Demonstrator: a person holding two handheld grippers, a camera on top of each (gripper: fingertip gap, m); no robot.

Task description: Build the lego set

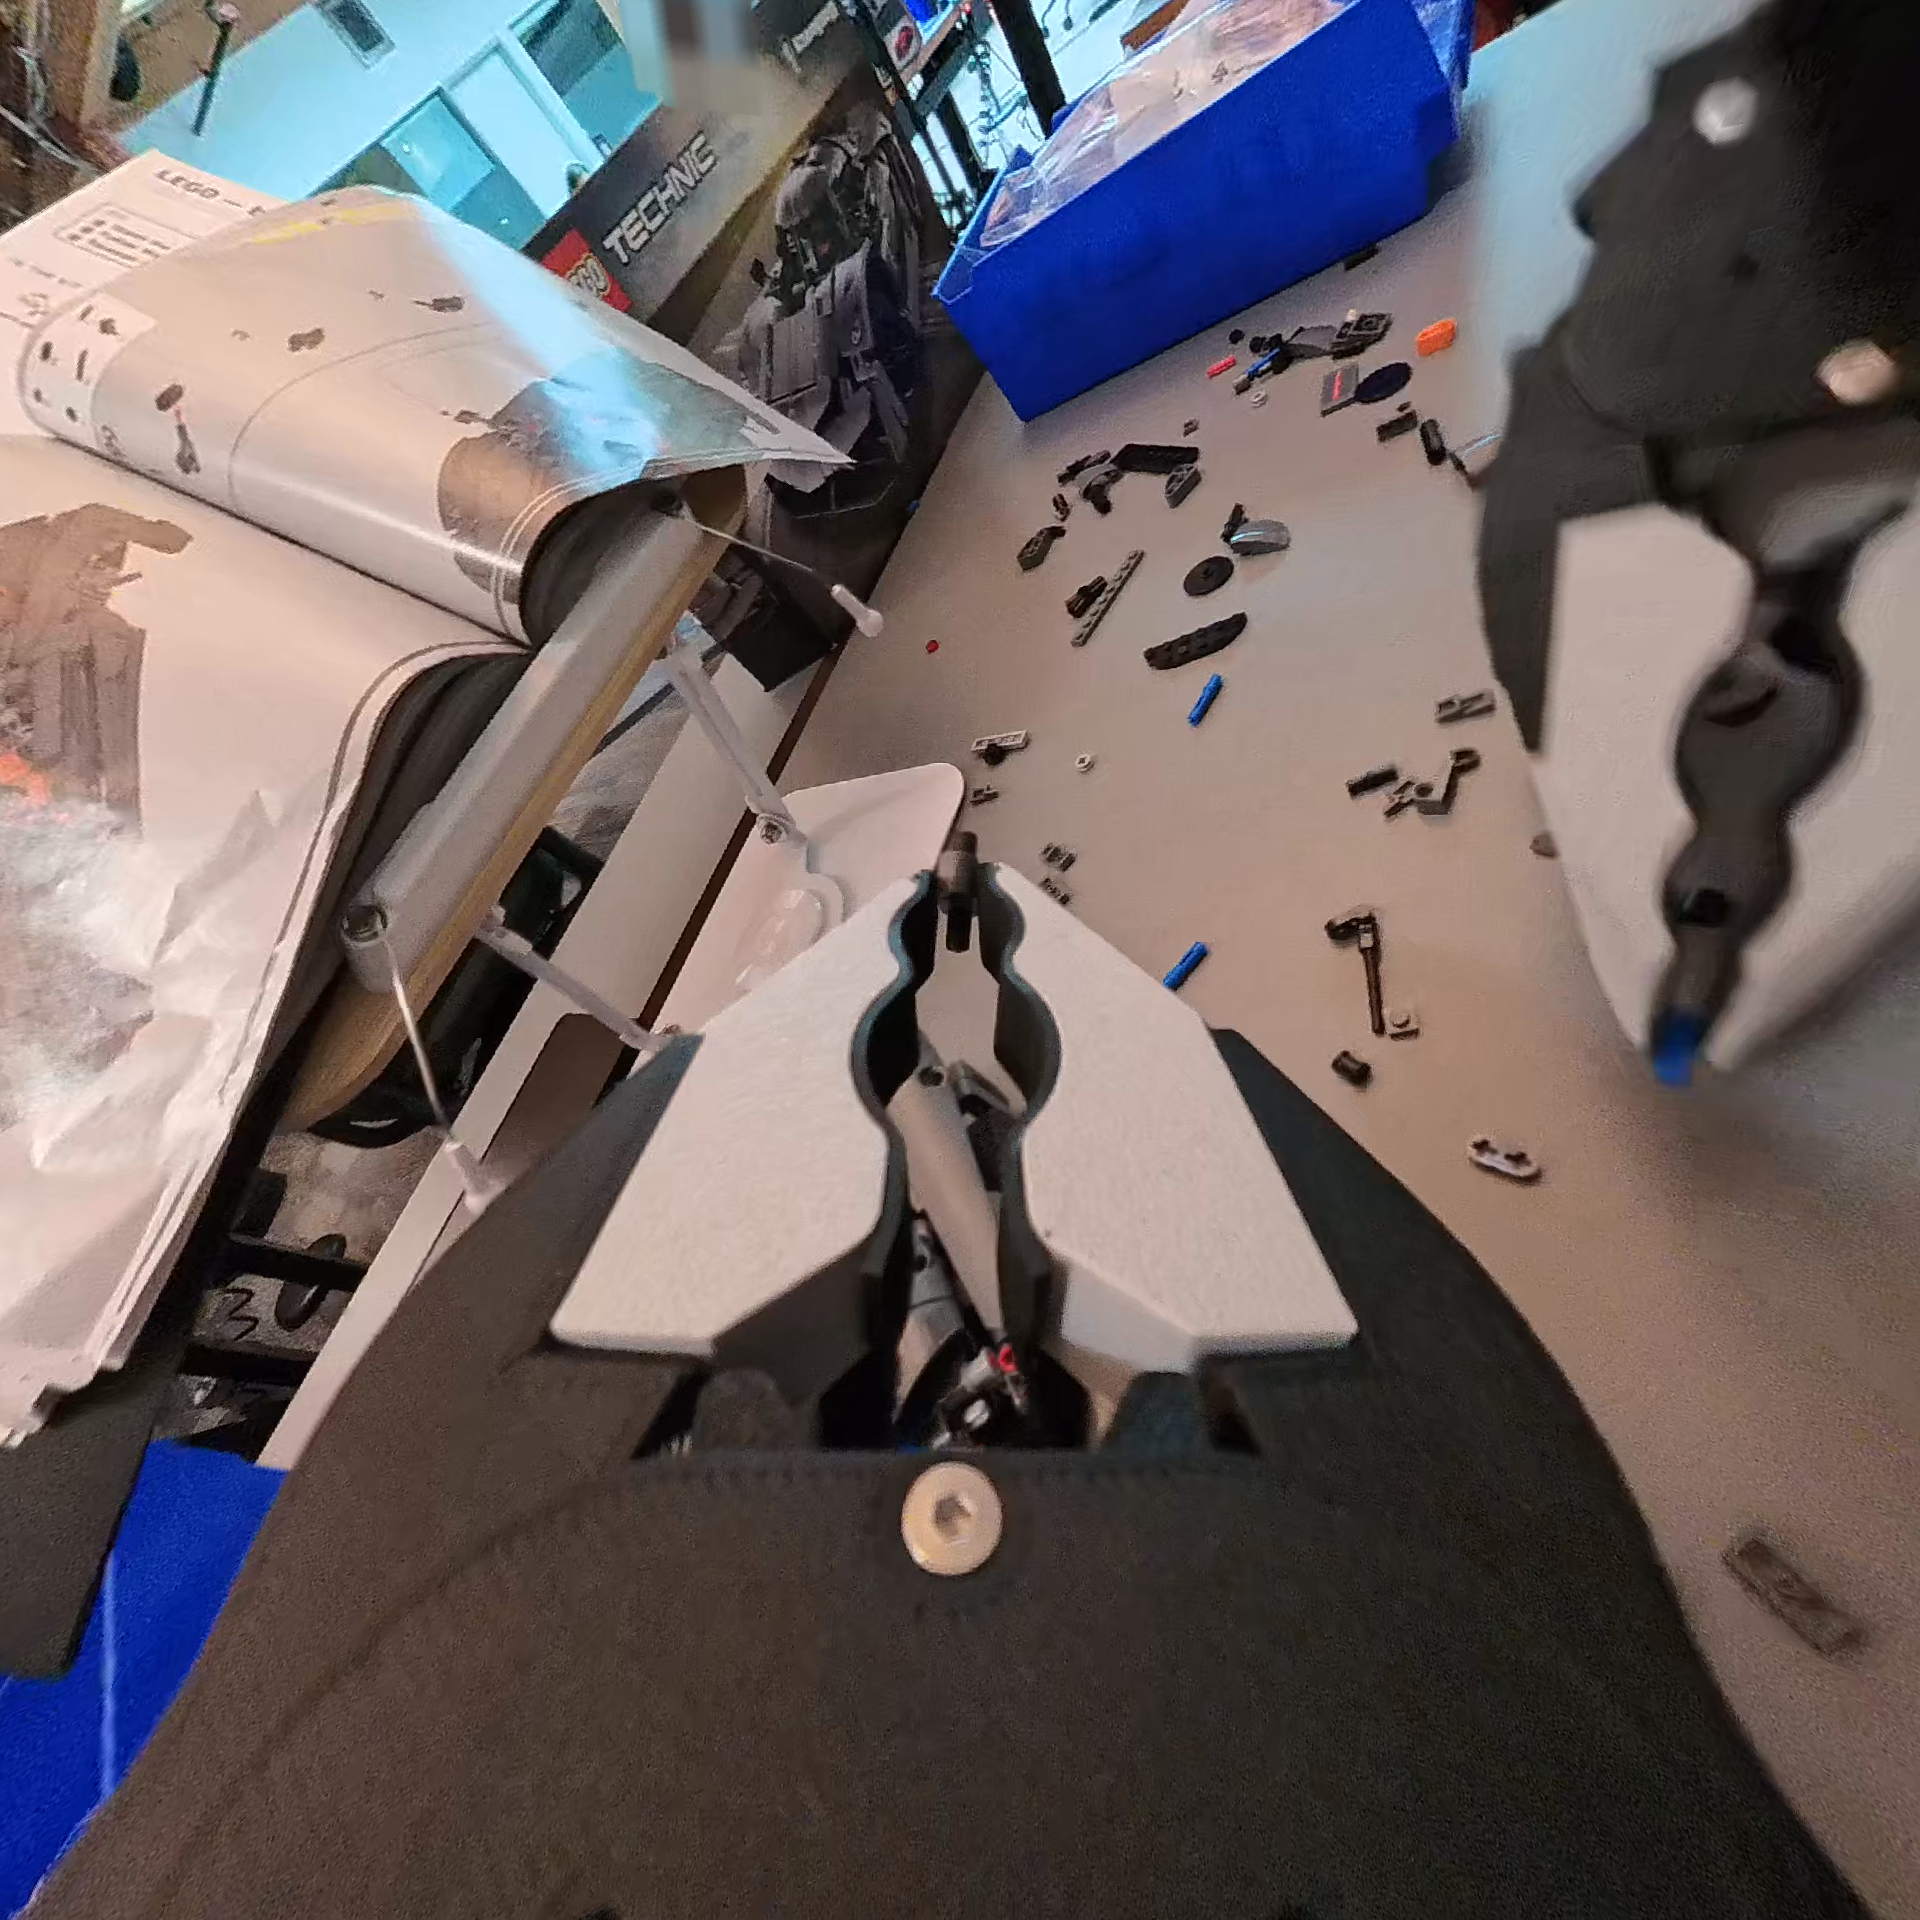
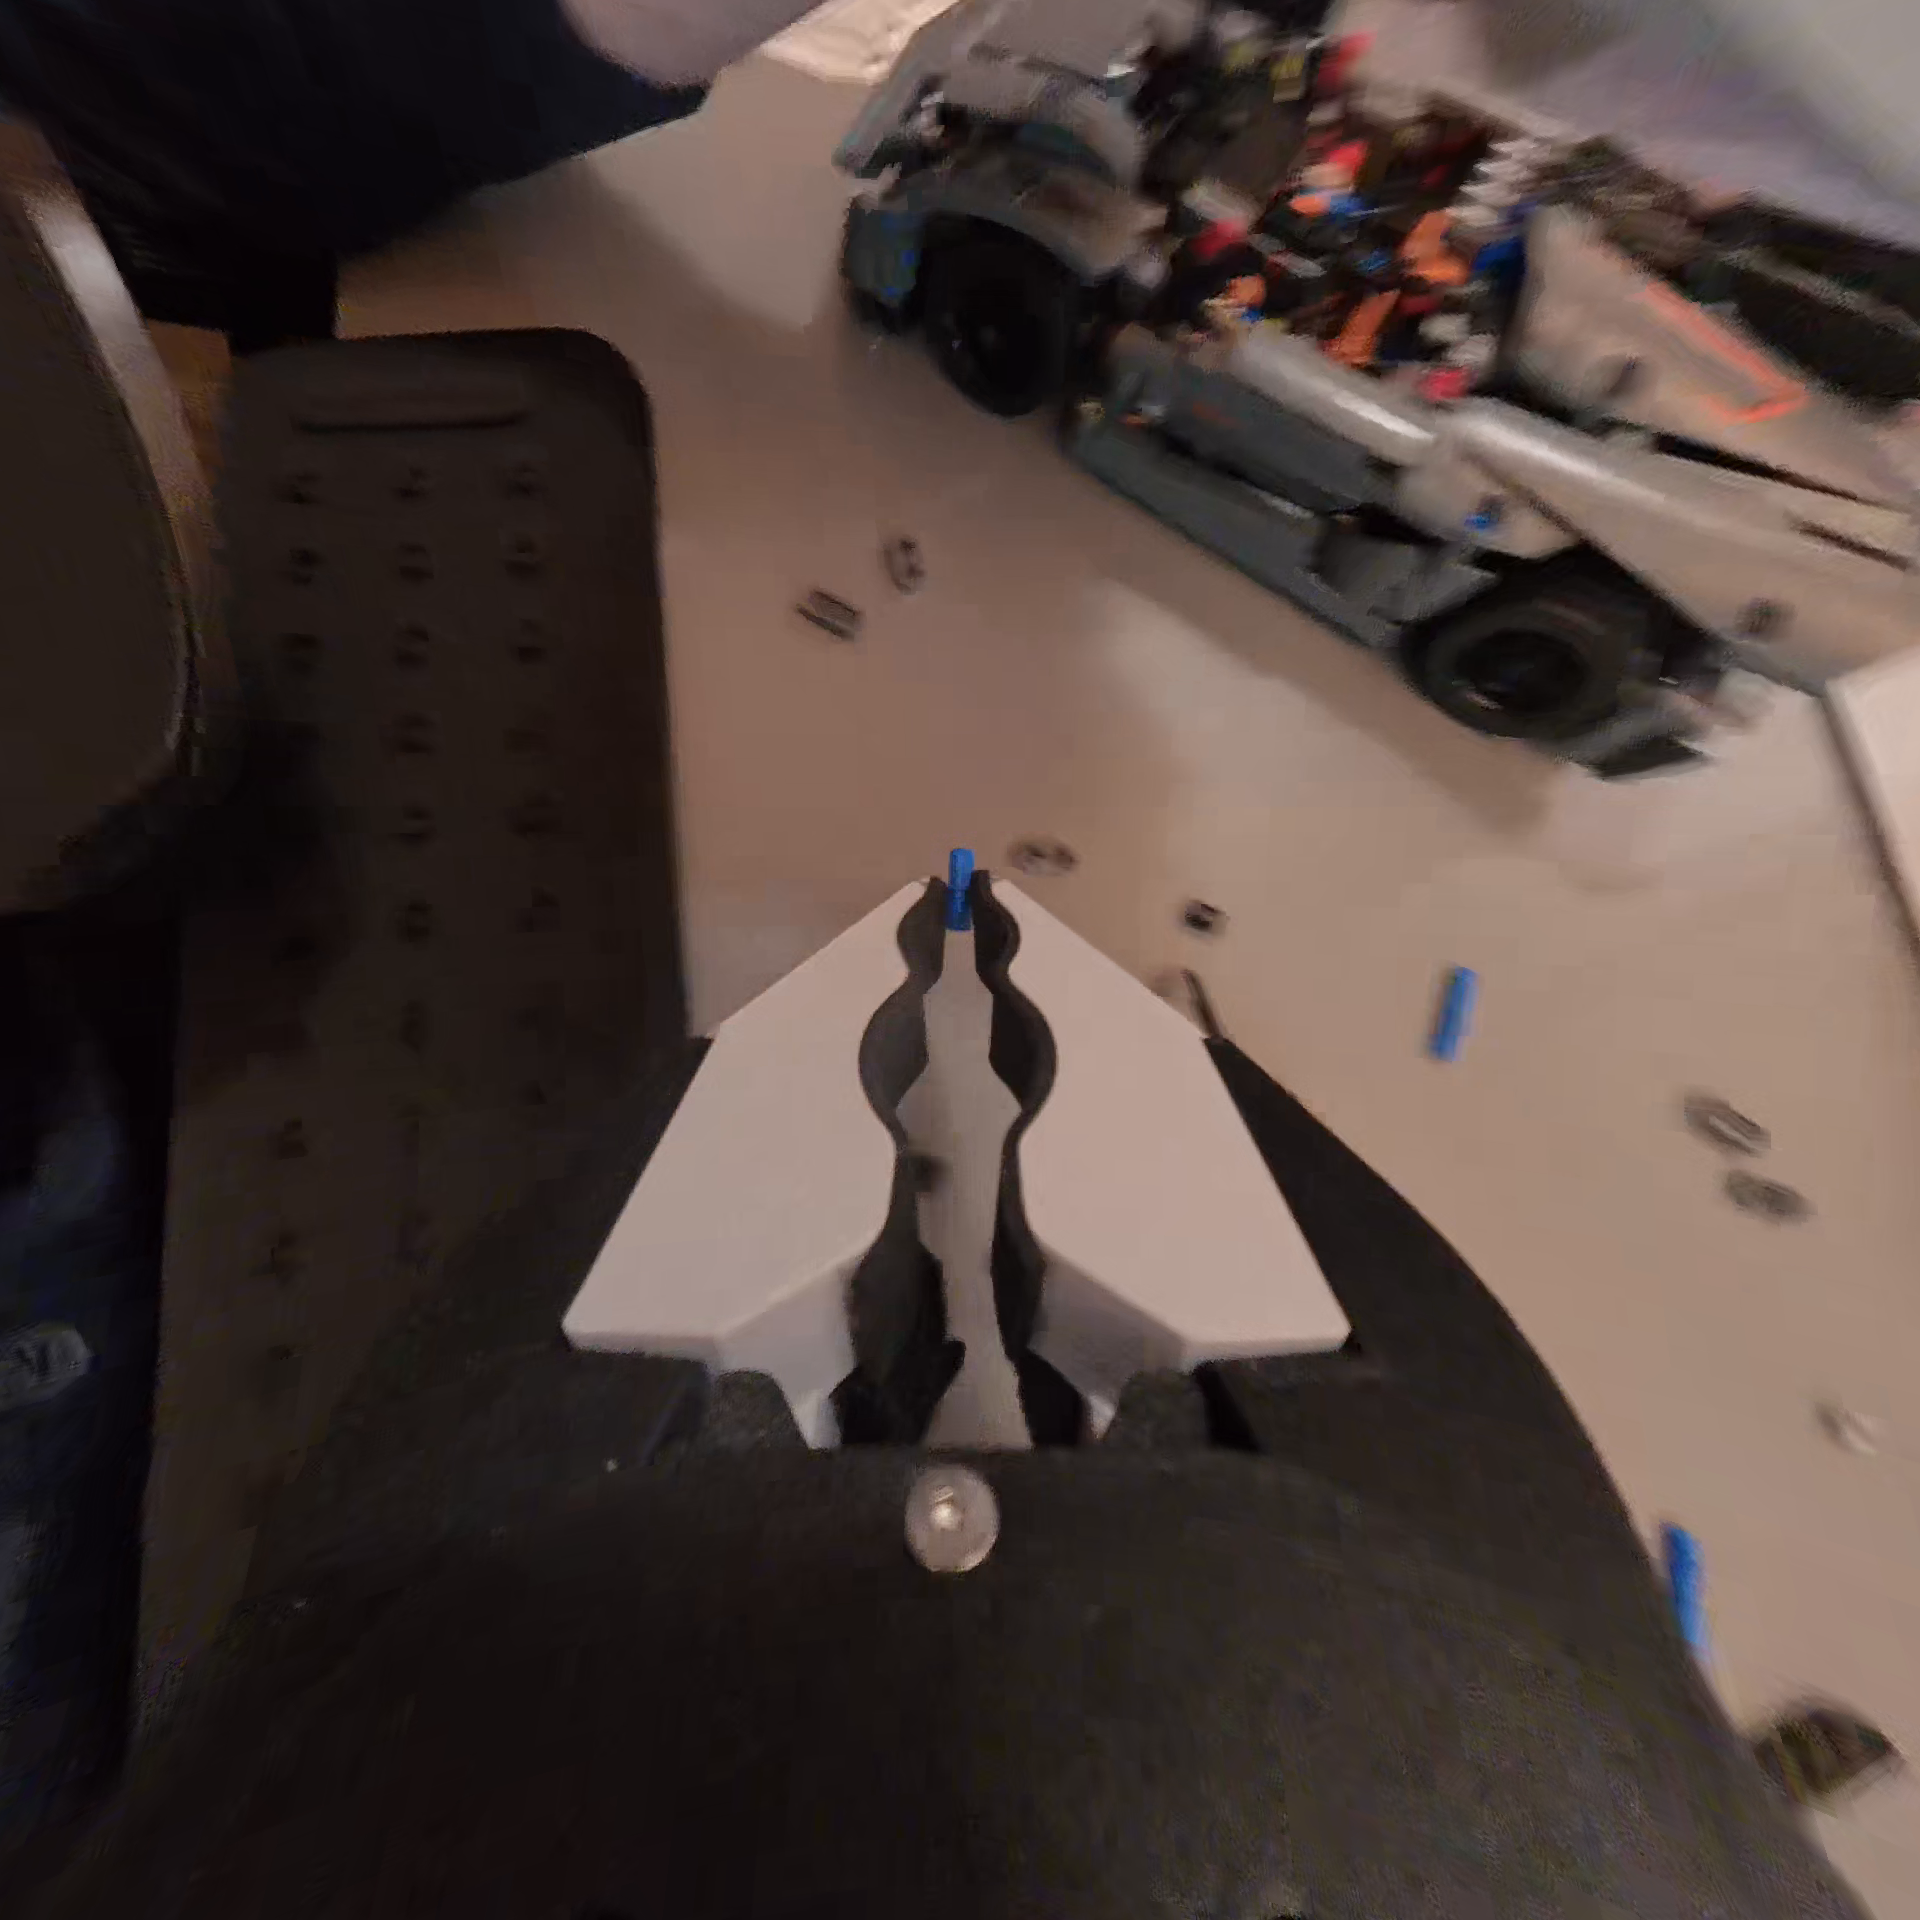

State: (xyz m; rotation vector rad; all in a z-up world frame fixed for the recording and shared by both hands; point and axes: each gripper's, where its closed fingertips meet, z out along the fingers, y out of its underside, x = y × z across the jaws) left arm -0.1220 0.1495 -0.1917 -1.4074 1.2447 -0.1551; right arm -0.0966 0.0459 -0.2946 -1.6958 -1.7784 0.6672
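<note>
My left gripper (image 1: 958, 891) is shut on a small dark grey pin (image 1: 958, 883) that sticks out past its tips, held above the table. My right gripper (image 2: 961, 896) is shut on a short blue pin (image 2: 959, 888) at its tips; it also shows in the left wrist view (image 1: 1685, 1023) at the right, blurred, with the blue pin (image 1: 1675, 1039) pointing down at the table. The half-built grey car model (image 2: 1351, 395) with black wheels stands at the upper right of the right wrist view. Loose black, grey and blue parts (image 1: 1195, 634) lie scattered on the table.
An open instruction booklet (image 1: 260, 582) rests on a stand at the left, the set's box (image 1: 790, 312) behind it. A blue bin (image 1: 1216, 208) with bags stands at the back. A dark perforated mat (image 2: 416, 790) lies left of the right gripper. Blue pins (image 2: 1451, 1011) lie nearby. My hands' fingertips stand some 15 cm from each other.
</note>
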